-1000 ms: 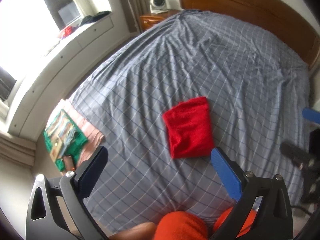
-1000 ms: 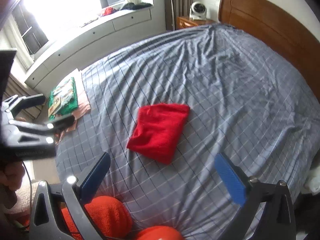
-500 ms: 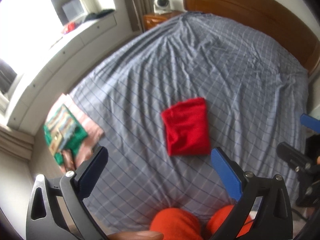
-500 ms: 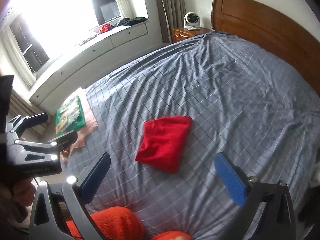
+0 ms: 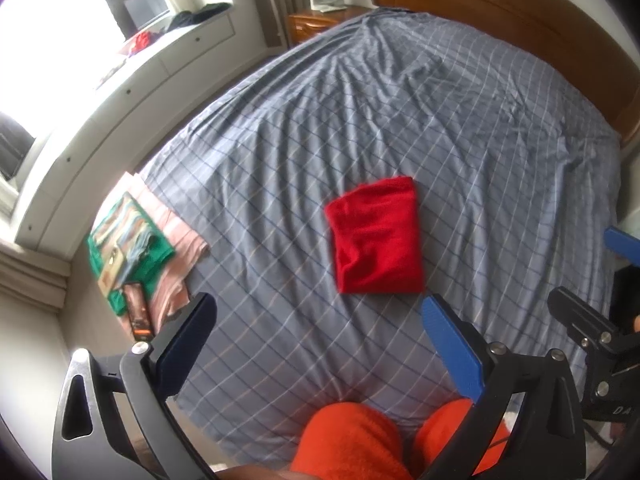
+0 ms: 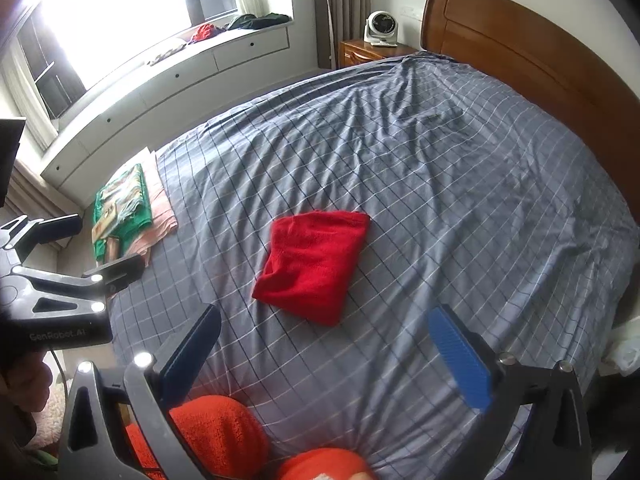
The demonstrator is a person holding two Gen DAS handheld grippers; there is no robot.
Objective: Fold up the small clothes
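The folded red fleece garment (image 5: pixel 376 242) lies mid-bed on the blue checked bedsheet (image 5: pixel 460 120), at twelve o'clock from both grippers. Left gripper (image 5: pixel 316 344) and right gripper (image 6: pixel 324 352) hang clear, jaws spread and empty. It looks soft, light and floppy; best pinched at a corner.

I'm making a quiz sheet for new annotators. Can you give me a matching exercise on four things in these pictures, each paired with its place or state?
Things:
1. red garment
2. left gripper
3. small white fan
4. green item

Places or states:
A. on the wooden nightstand by the headboard
B. folded, lying mid-bed on the checked sheet
C. on pink cloth at the bed's window-side edge
D. open, holding nothing

Pairs: 1-B, 2-D, 3-A, 4-C
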